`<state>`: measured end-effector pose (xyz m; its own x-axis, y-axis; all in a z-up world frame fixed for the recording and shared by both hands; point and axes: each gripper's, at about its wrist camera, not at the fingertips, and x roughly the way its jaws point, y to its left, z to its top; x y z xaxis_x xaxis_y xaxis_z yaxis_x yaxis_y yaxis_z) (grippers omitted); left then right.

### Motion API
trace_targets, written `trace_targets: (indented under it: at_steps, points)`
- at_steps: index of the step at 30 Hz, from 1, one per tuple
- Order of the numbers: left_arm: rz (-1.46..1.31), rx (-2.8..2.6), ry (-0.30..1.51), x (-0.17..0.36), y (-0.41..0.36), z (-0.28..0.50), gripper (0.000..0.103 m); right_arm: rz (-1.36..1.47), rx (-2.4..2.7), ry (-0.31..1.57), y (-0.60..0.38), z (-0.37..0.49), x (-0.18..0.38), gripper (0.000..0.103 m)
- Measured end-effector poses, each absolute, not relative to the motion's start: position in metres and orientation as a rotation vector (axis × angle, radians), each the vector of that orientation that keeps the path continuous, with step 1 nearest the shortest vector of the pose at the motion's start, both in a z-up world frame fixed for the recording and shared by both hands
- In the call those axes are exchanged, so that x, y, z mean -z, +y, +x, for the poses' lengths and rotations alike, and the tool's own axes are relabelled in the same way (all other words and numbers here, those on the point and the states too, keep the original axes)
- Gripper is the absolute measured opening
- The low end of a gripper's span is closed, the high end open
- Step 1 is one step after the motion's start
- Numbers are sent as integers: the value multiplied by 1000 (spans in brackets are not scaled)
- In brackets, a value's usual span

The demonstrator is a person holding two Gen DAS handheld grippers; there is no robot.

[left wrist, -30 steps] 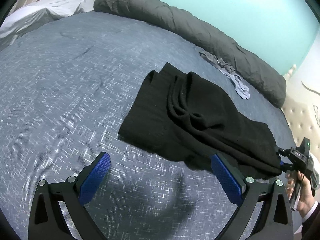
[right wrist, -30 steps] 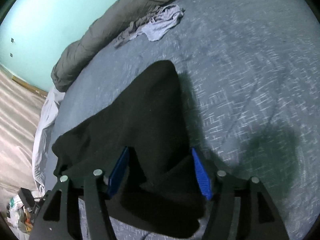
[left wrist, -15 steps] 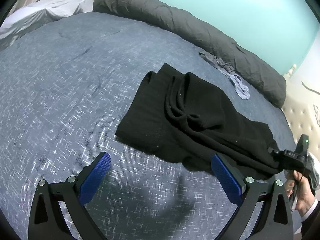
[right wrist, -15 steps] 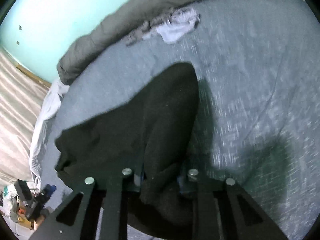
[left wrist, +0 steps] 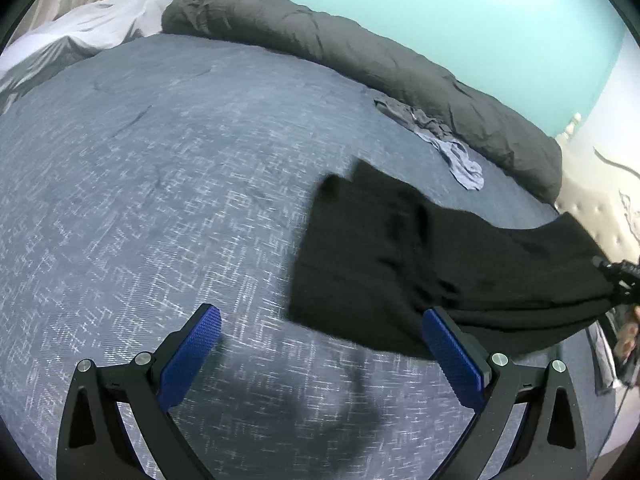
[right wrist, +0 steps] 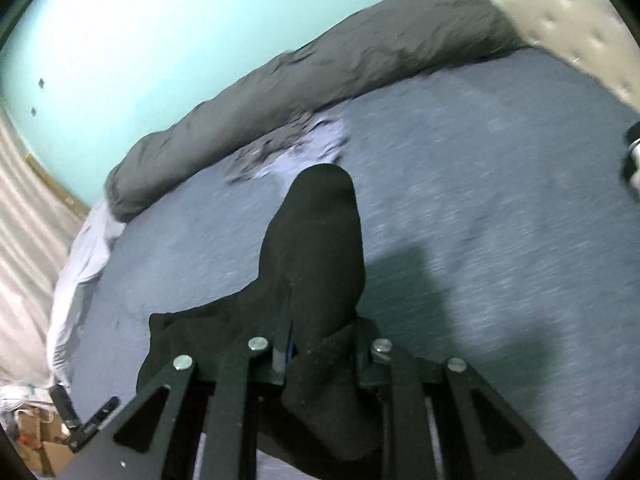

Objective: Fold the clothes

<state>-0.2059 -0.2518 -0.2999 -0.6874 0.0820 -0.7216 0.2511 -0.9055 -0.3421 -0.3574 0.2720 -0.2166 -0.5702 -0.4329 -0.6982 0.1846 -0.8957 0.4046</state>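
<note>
A black garment lies partly on the blue bed cover, with its right end lifted off the bed. My right gripper is shut on that end, and black cloth bunches between and over its fingers. In the left wrist view the right gripper shows at the right edge, held by a hand. My left gripper hovers open above the cover with nothing between its blue pads. The garment's near edge lies just beyond its right finger.
A rolled dark grey duvet runs along the teal wall. A crumpled grey-blue garment lies beside it. White sheets are heaped at the far left. A padded cream headboard bounds the bed's right side.
My right gripper closed on the black garment's end and rose, lifting and dragging the cloth to the right. The left gripper stayed open and drifted slightly.
</note>
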Motion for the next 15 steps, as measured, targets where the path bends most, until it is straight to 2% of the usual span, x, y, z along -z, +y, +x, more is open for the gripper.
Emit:
trace_targets:
  at_steps: [9, 15]
  points:
    - [1232, 2749, 612, 302, -226, -218, 103, 1321, 2544, -464, 381, -364, 264, 19]
    - [1279, 2791, 603, 305, -196, -233, 103, 1409, 2562, -475, 393, -367, 302, 30]
